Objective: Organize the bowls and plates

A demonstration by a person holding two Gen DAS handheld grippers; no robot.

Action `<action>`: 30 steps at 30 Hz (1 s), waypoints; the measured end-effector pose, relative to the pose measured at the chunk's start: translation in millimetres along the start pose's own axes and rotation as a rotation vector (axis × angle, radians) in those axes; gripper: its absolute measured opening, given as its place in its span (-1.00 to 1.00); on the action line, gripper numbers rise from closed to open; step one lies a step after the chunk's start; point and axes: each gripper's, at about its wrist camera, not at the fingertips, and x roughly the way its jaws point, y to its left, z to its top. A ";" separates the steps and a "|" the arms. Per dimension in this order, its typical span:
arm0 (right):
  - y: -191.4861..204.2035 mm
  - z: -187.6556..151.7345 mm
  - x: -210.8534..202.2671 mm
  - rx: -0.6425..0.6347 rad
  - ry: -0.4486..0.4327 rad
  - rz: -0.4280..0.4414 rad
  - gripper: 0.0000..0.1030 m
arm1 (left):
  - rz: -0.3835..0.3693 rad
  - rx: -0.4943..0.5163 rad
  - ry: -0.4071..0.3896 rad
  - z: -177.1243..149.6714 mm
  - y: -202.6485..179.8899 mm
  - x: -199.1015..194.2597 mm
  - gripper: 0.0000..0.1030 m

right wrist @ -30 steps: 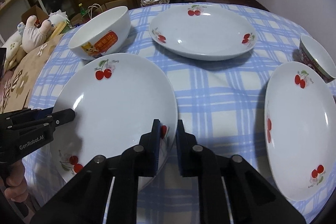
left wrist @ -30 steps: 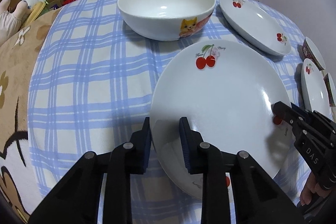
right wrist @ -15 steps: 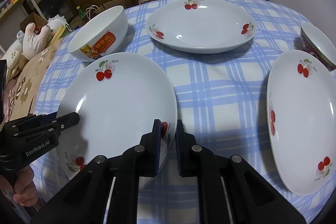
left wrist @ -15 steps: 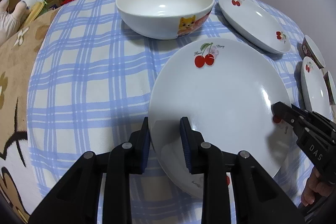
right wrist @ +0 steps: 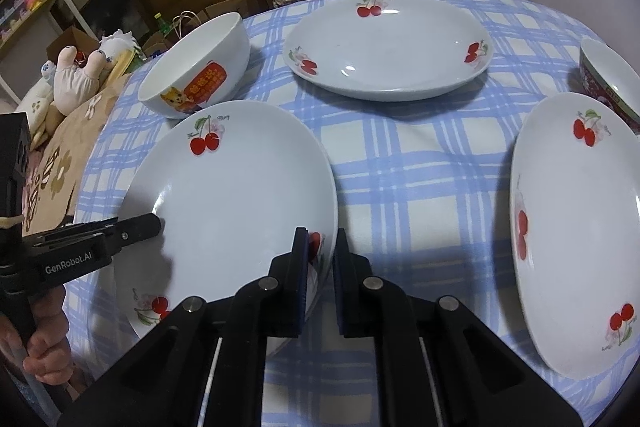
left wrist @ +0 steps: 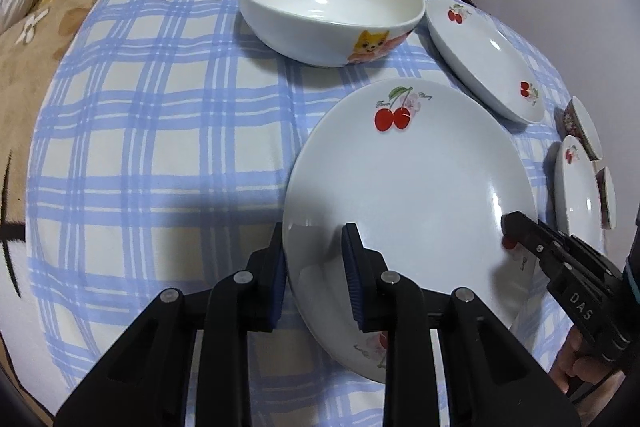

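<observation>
A white cherry plate is held by both grippers a little above the blue checked tablecloth. My left gripper is shut on its left rim. My right gripper is shut on its right rim; the plate also shows in the right wrist view. A white bowl with a cat picture stands behind the plate, also seen in the right wrist view. A second cherry plate lies at the back and a third cherry plate at the right.
A small dark-patterned bowl stands at the far right edge. Another small bowl shows beside the third plate in the left wrist view. A beige flowered blanket and stuffed toys lie left of the table. Shelves and clutter stand behind.
Both grippers have lifted and carried the held plate slightly away from the bowl; the bowl and other plates sit a little farther back in both views.
</observation>
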 end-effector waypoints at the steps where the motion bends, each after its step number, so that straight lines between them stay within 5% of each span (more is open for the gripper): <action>1: -0.4 -0.4 -1.5 0.001 0.000 -0.004 -0.77 | -0.014 -0.004 0.006 -0.1 0.0 0.0 -0.51; 30: -43.1 -55.6 -74.7 0.048 0.087 -0.130 -0.78 | -0.117 0.246 0.104 -54.7 -77.4 -7.8 -0.51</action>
